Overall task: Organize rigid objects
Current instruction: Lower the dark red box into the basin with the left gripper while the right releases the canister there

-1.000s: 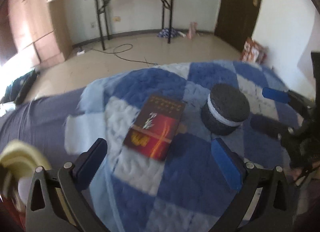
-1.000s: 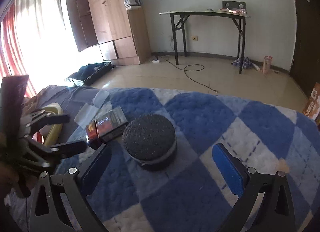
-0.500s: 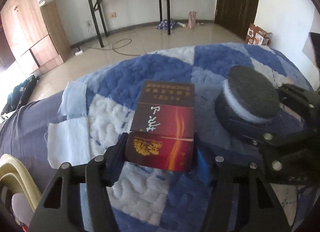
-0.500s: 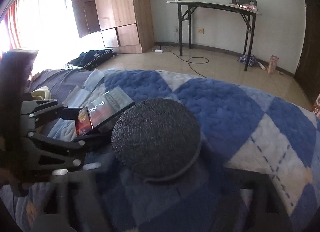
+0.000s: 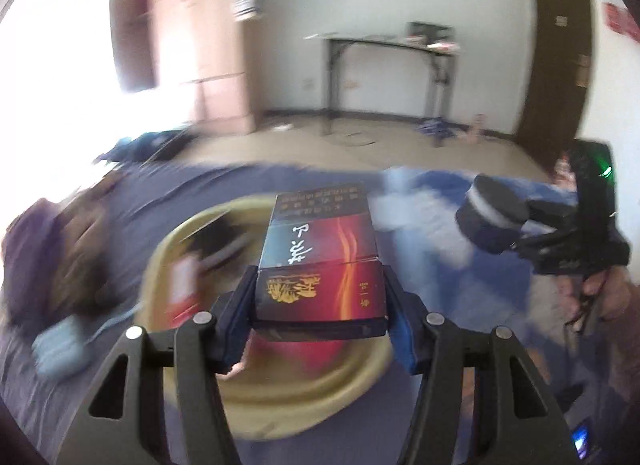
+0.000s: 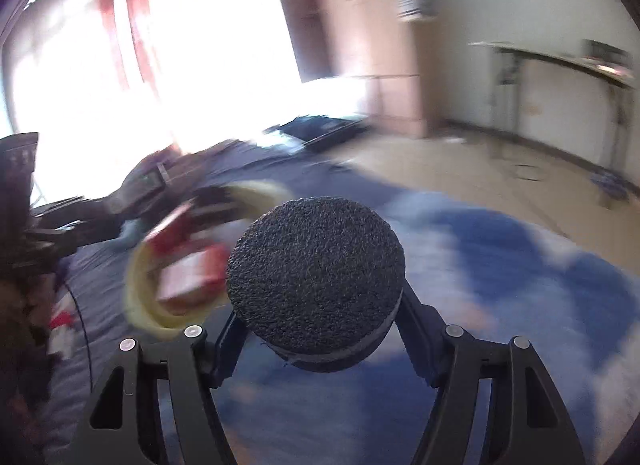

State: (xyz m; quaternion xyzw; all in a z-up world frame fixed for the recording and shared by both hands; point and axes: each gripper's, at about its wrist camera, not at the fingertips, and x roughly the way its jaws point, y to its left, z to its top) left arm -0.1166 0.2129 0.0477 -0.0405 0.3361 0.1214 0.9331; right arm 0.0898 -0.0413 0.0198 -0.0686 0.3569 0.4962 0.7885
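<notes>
Left wrist view: bed with a dark sheet (image 5: pixel 168 201) and a blue-and-white checked quilt (image 5: pixel 440 249), all motion-blurred. On the sheet sits a tan basin (image 5: pixel 280 413); inside it a red-and-white box (image 5: pixel 182 289) and some dark items too smeared to name. Right wrist view shows the same basin (image 6: pixel 140 297) with red boxes (image 6: pixel 188 277) in it, to the left of the right gripper.

Left gripper (image 5: pixel 320 317) is clamped on a dark red box (image 5: pixel 320 261), pads pressing both long sides, its jaws closing a touch more; the box is held above the basin. Gold and white Chinese writing runs across the box lid; not readable beyond that.

Right gripper (image 6: pixel 320 325) grips a round black puck (image 6: pixel 316 269) with a rough foam-like top, held over the quilt (image 6: pixel 520 265). From the left view the puck (image 5: pixel 492 217) shows a white band round its side.

Versus a second ago: both grippers were wide apart and empty, box and puck lay side by side on the quilt. Now both are lifted off it, and the box has travelled from the quilt to over the basin.
</notes>
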